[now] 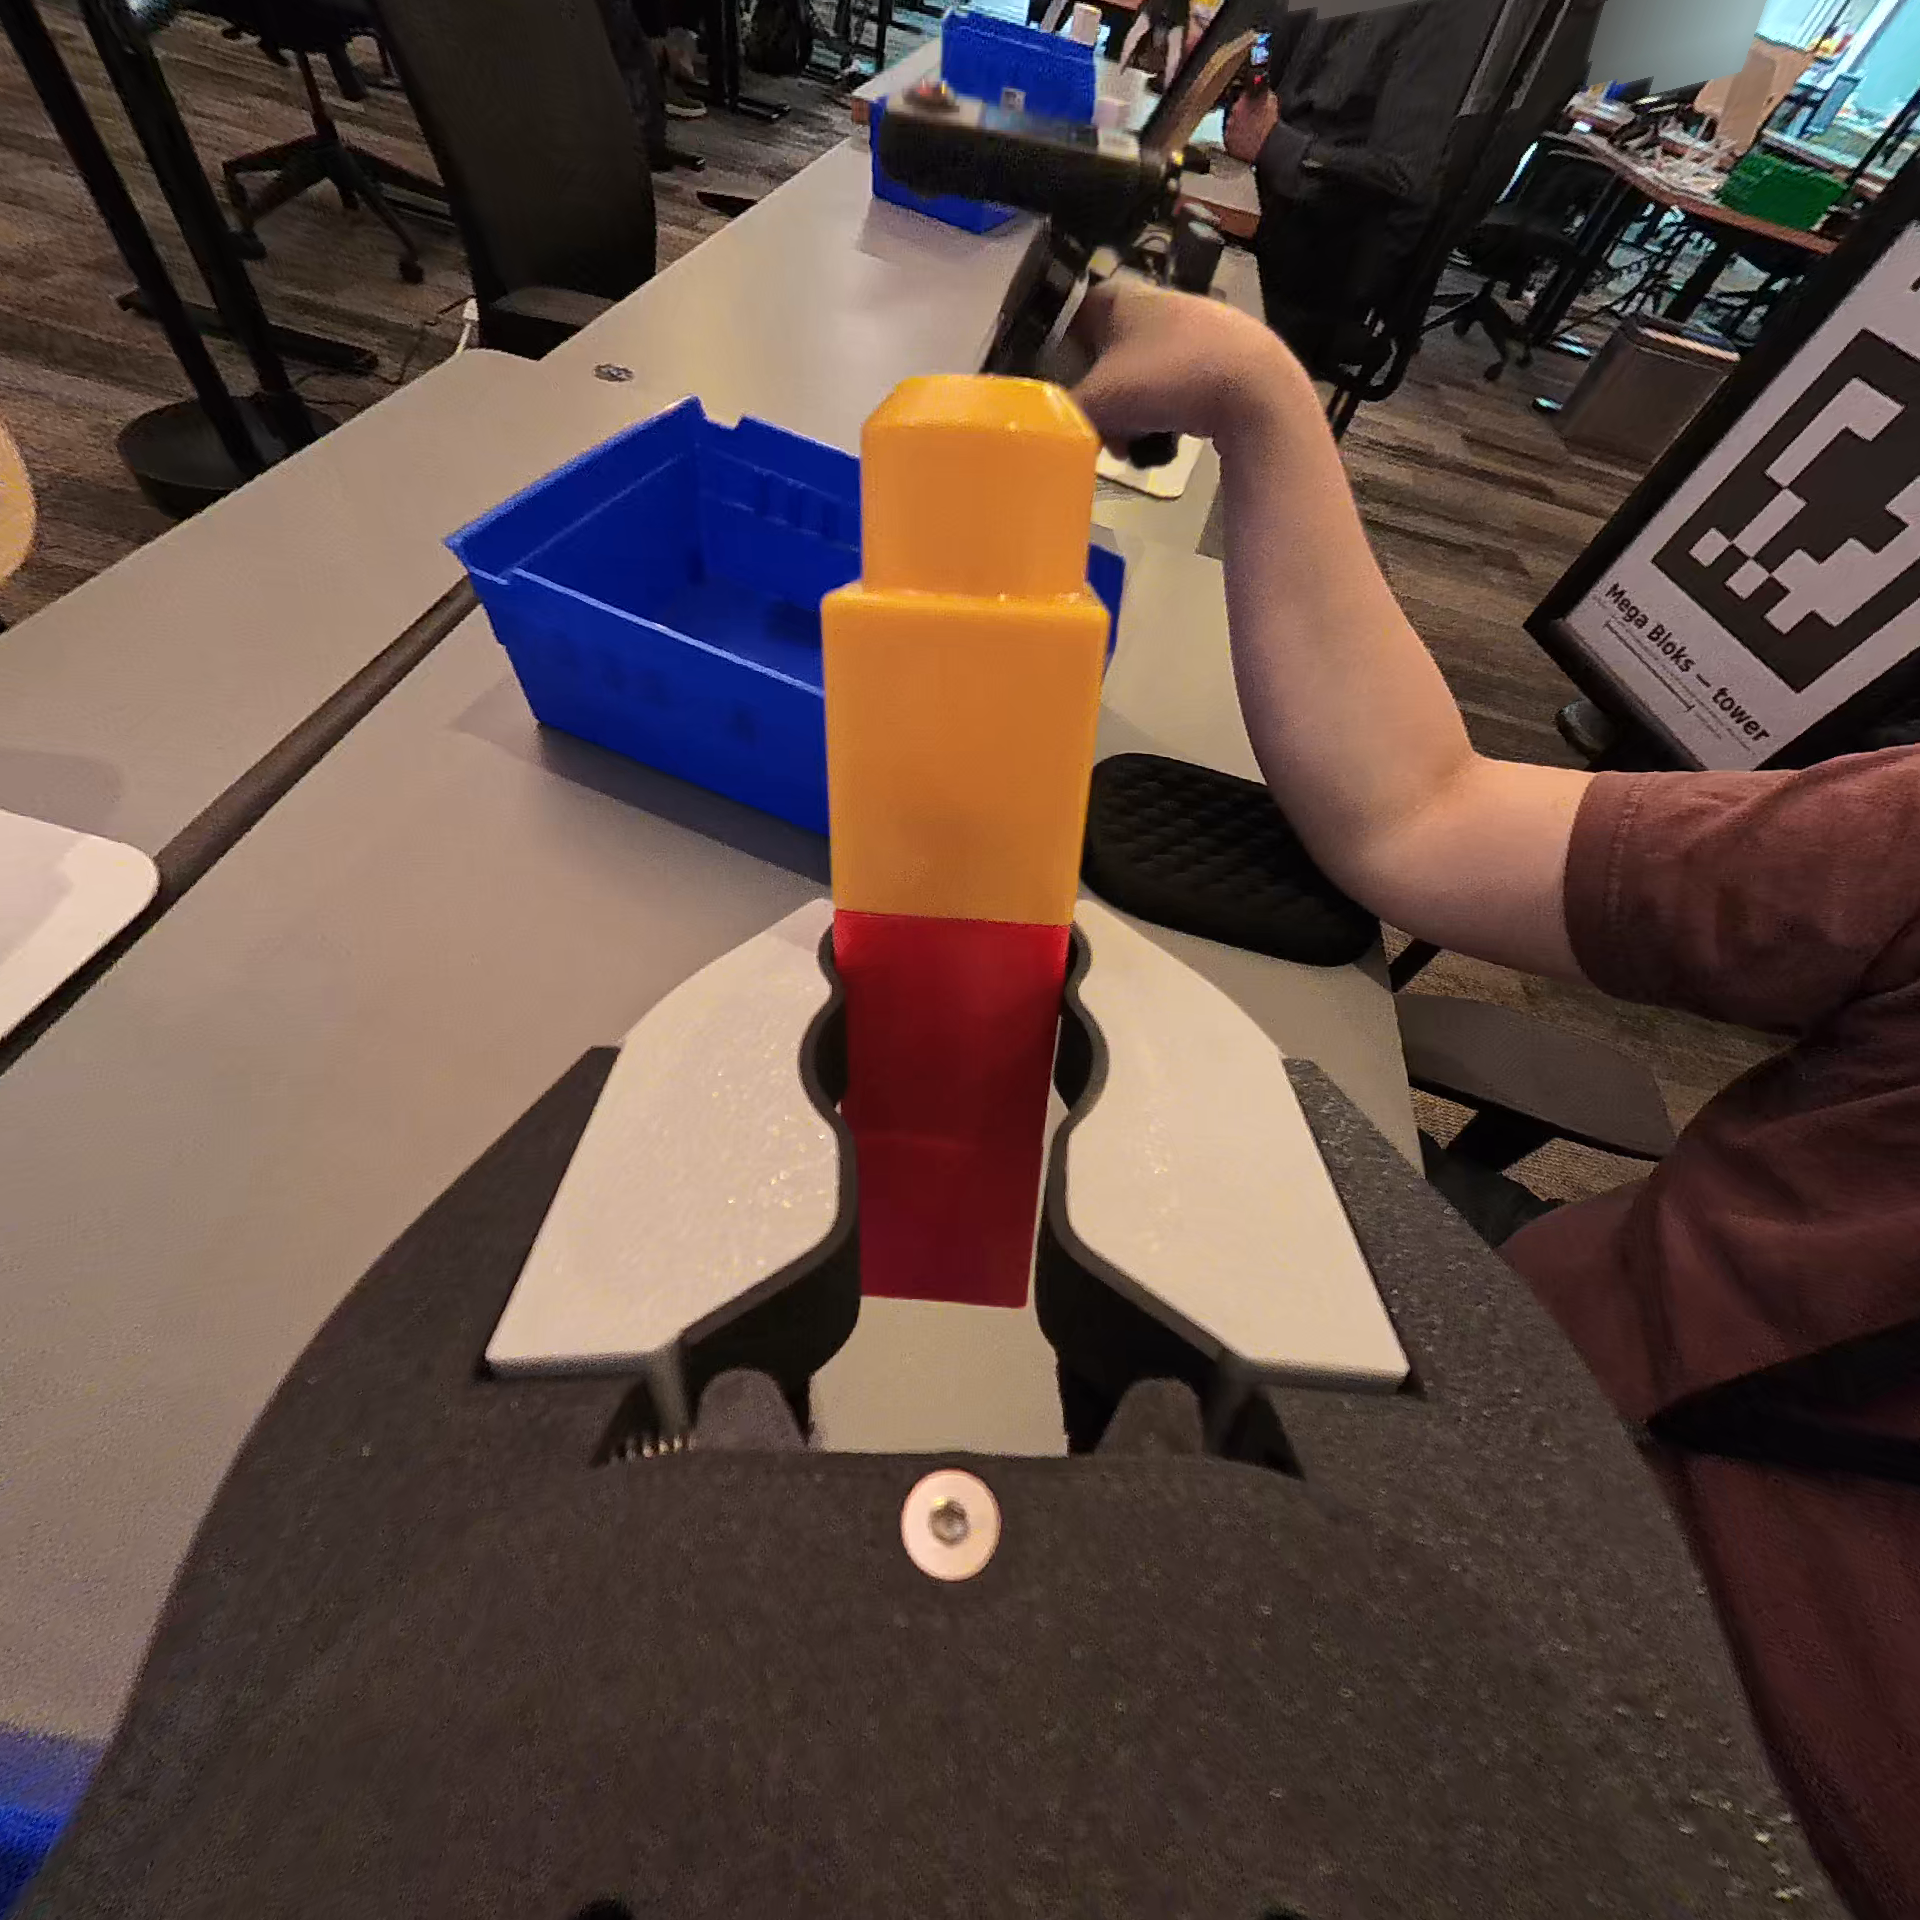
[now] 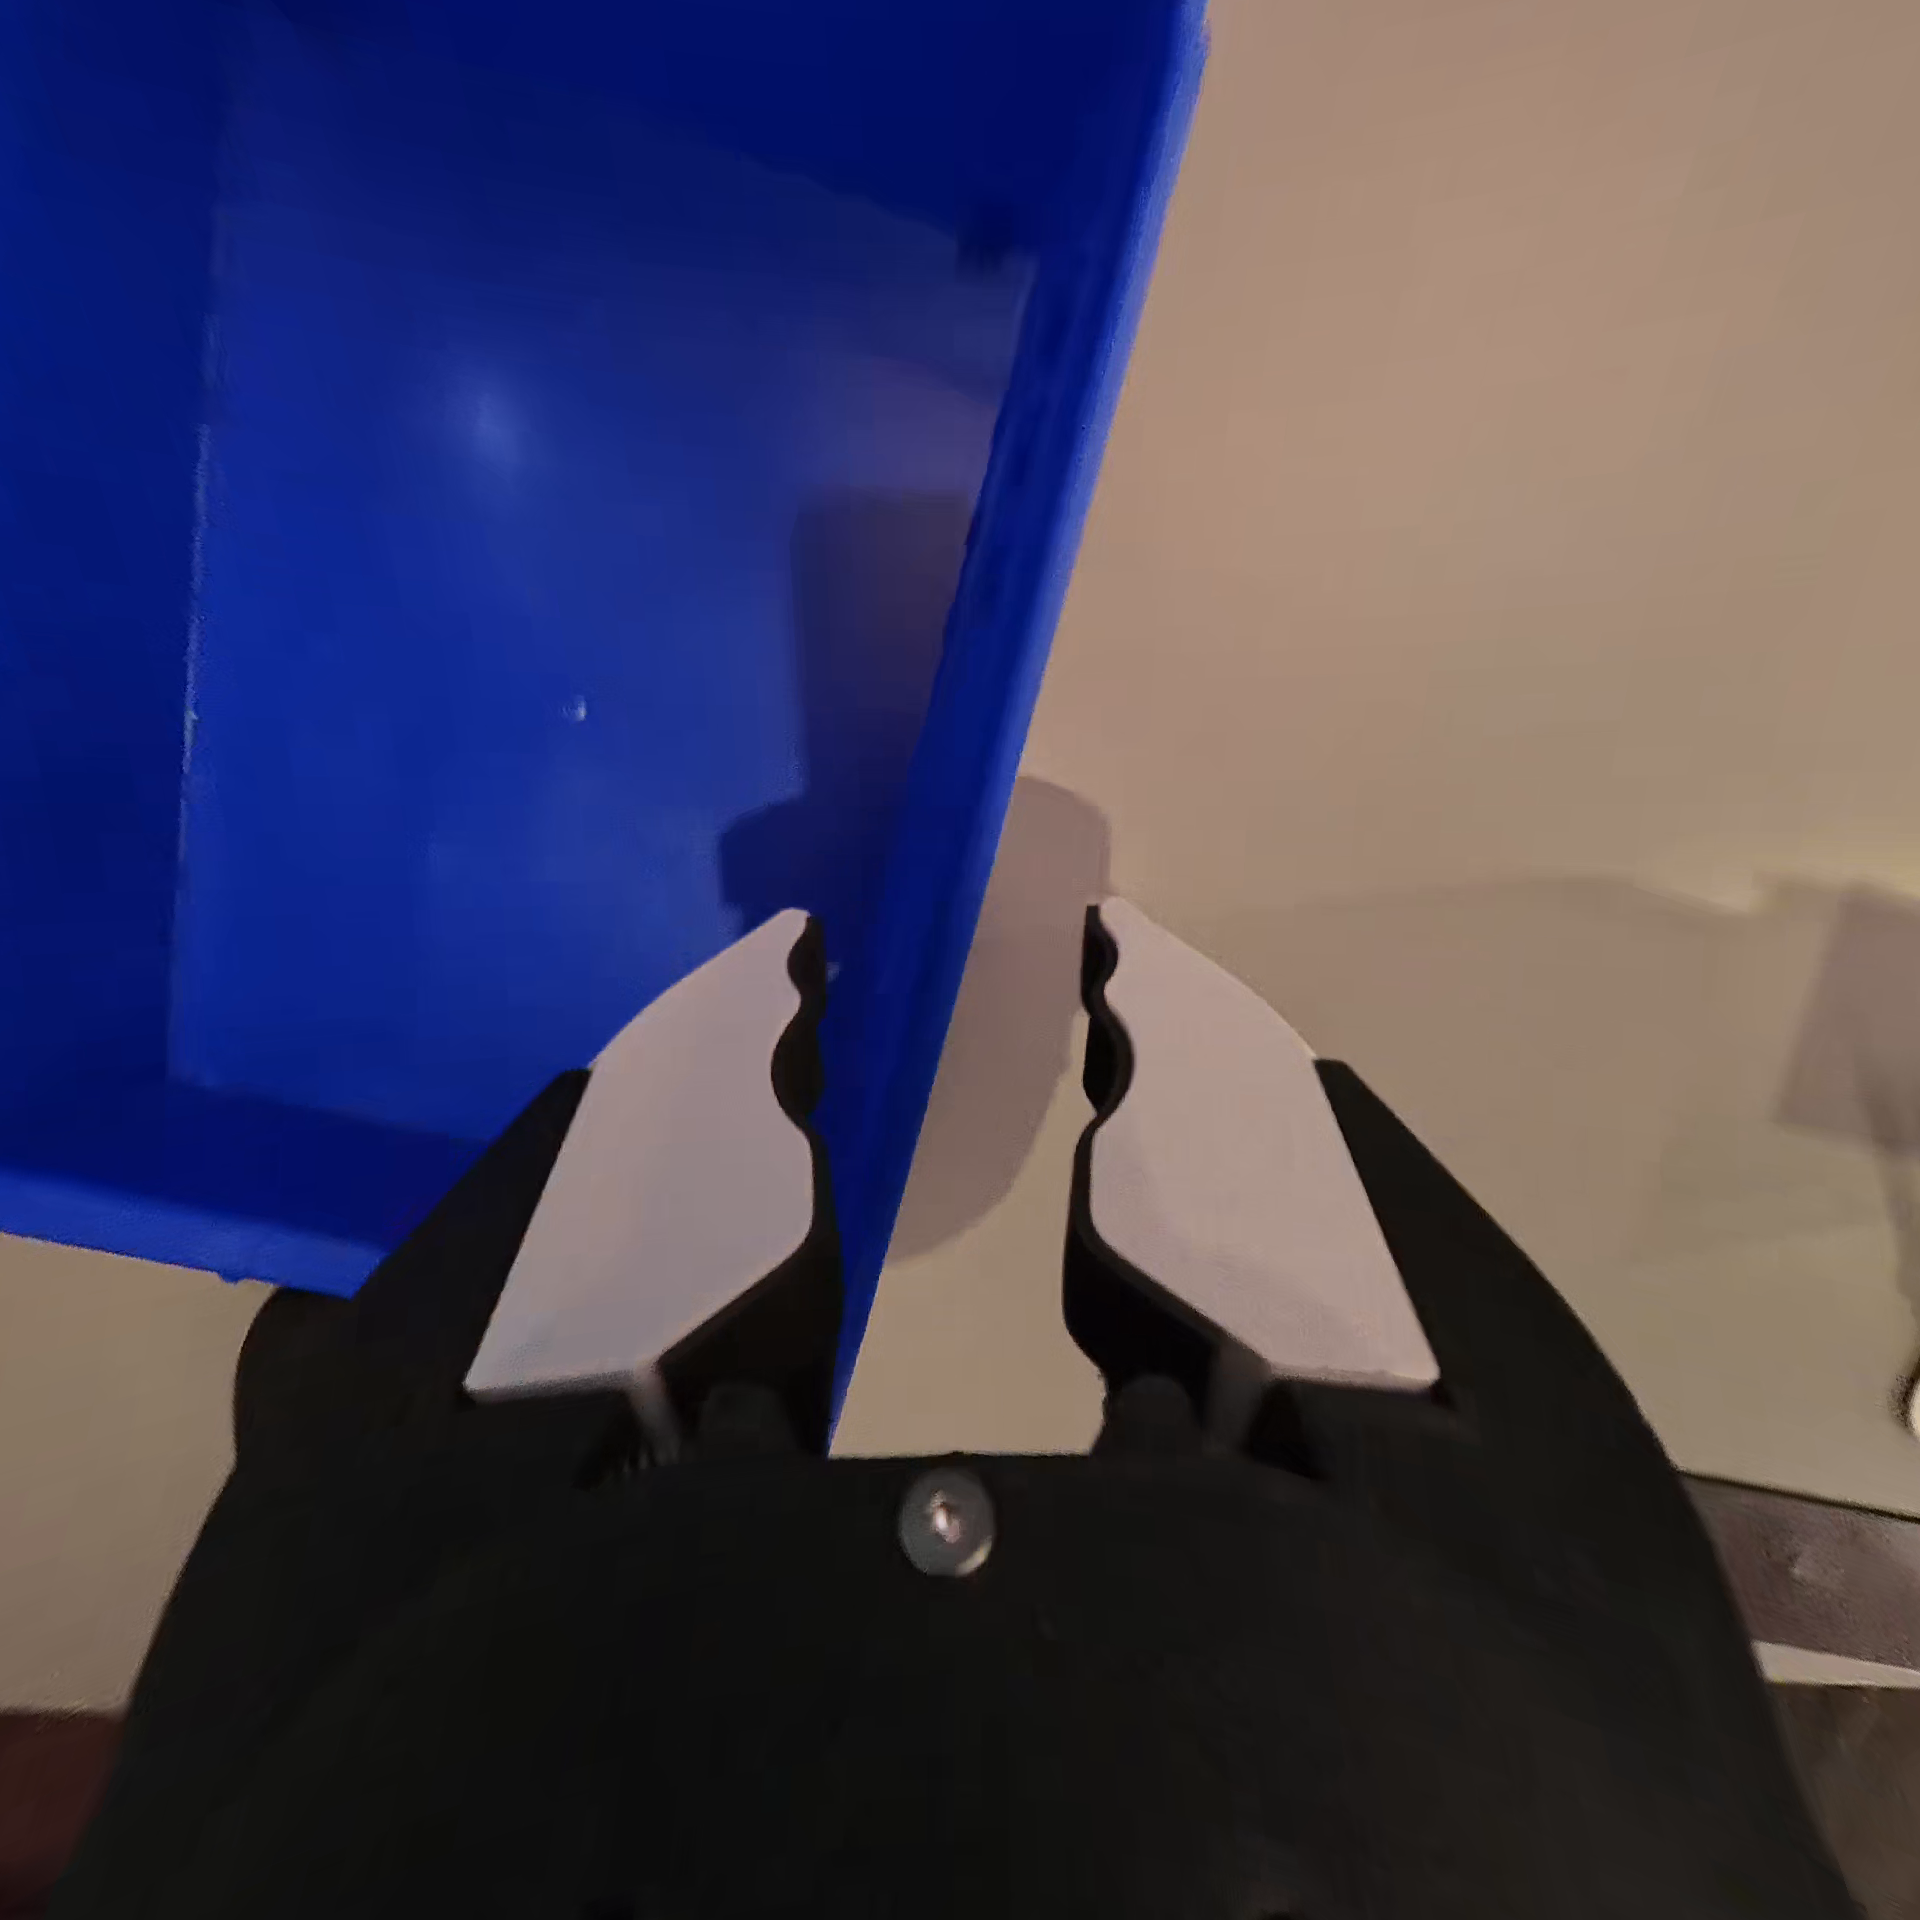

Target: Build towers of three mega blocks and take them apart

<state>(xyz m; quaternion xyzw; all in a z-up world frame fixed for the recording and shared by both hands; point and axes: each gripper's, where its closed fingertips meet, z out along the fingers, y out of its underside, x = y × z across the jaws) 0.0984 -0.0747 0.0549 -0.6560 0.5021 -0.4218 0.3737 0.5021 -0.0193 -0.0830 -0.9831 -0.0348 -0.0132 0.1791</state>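
In the left wrist view my left gripper (image 1: pixel 951 925) is shut on a red block (image 1: pixel 945 1060), with both pads against its sides. An orange block (image 1: pixel 966 748) sits on the red one's far end, its stud pointing away from me, and the pair is held above the grey table (image 1: pixel 312 1039). A blue bin (image 1: pixel 644 603) stands behind it. In the right wrist view my right gripper (image 2: pixel 951 925) is open and empty, looking down over the right wall of the blue bin (image 2: pixel 468 623). The part of the bin floor I see is bare. The right gripper also shows far off in the left wrist view (image 1: pixel 1039 156).
A person's arm (image 1: pixel 1340 665) reaches across the table's right side above a black pad (image 1: pixel 1216 862). A framed sign with a black-and-white marker (image 1: pixel 1787 499) stands at the right. A second blue bin (image 1: pixel 997 62) is far back. Office chairs stand beyond the table. The left gripper's tips are roughly 45 cm from the right gripper's.
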